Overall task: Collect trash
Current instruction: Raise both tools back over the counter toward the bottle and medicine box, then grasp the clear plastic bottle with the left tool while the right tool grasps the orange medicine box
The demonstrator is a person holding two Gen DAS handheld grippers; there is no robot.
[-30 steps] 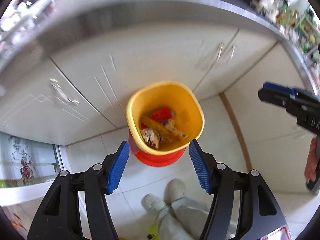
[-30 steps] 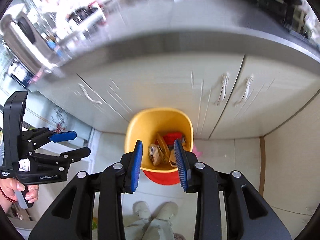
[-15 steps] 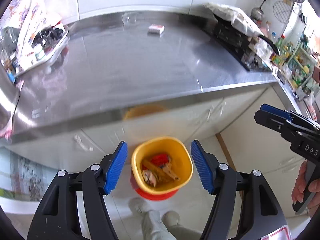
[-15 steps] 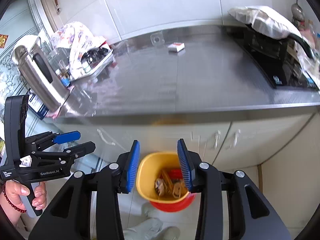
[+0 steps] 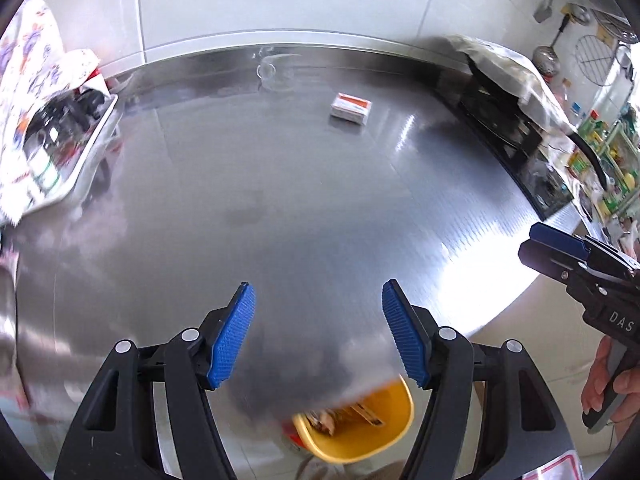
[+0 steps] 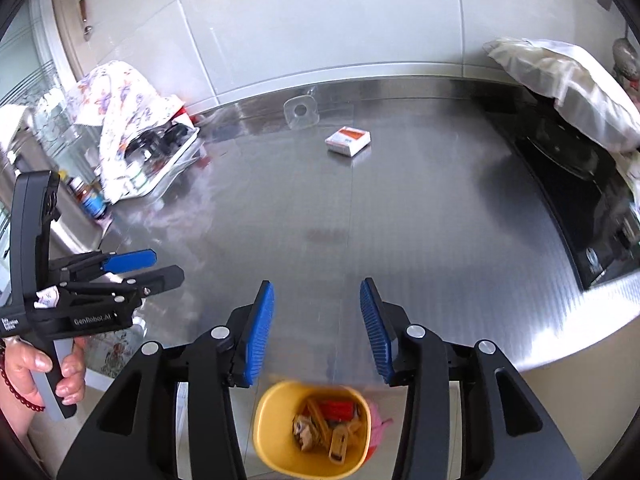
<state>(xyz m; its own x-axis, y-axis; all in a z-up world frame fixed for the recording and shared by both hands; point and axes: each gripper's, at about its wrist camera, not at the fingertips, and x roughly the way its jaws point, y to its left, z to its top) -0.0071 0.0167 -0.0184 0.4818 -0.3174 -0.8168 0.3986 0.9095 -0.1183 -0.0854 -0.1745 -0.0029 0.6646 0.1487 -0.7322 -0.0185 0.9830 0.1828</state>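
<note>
Trash box (image 6: 347, 141), small, white with orange top, flat on steel counter (image 6: 440, 240), left gripper (image 5: 318, 334) fingers apart and empty, right gripper (image 6: 318, 330) fingers opening, empty

A floral cloth (image 6: 116, 92) drapes a tray (image 6: 176, 156) at the steel tabletop's (image 6: 420, 240) left. A black stove (image 6: 576, 200) sits right.

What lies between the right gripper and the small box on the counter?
Only bare steel counter lies between the right gripper and the small box, as the right wrist view shows.
</note>
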